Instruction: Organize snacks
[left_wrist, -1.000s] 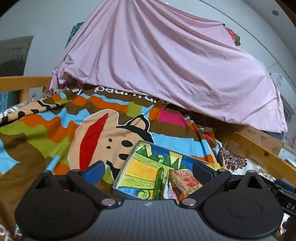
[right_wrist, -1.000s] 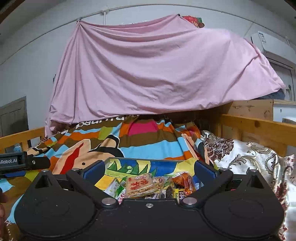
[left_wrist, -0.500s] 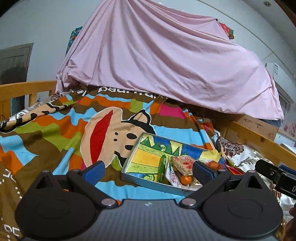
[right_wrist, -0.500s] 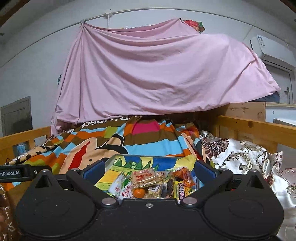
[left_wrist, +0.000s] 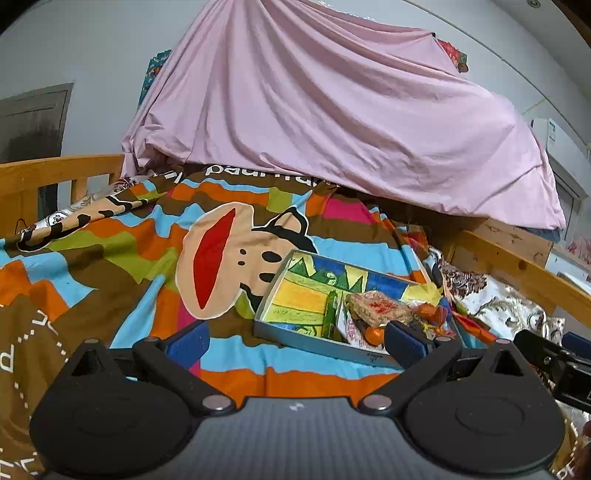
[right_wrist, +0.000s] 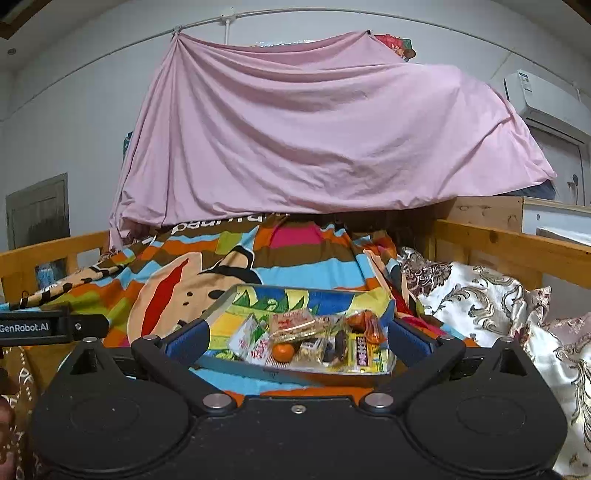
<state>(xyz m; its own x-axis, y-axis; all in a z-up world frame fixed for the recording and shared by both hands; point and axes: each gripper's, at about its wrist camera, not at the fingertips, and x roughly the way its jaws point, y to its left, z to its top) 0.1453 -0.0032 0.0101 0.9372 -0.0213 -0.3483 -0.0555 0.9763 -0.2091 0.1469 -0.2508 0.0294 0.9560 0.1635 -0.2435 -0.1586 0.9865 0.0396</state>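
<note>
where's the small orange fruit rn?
The small orange fruit lies in the snack tray on the striped blanket, near its front edge, centre-left in the right wrist view, just below the red-printed clear packet.

Snacks (right_wrist: 314, 341) piled in colourful tray (right_wrist: 221, 306), right side.

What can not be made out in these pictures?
- Tray near wall: right view, hidden by the right claw body.
- Snacks at the tray's right end: left view, covered by a claw finger.
- Packet print: too small.
- What lies under the pink sheet: both views.
</note>
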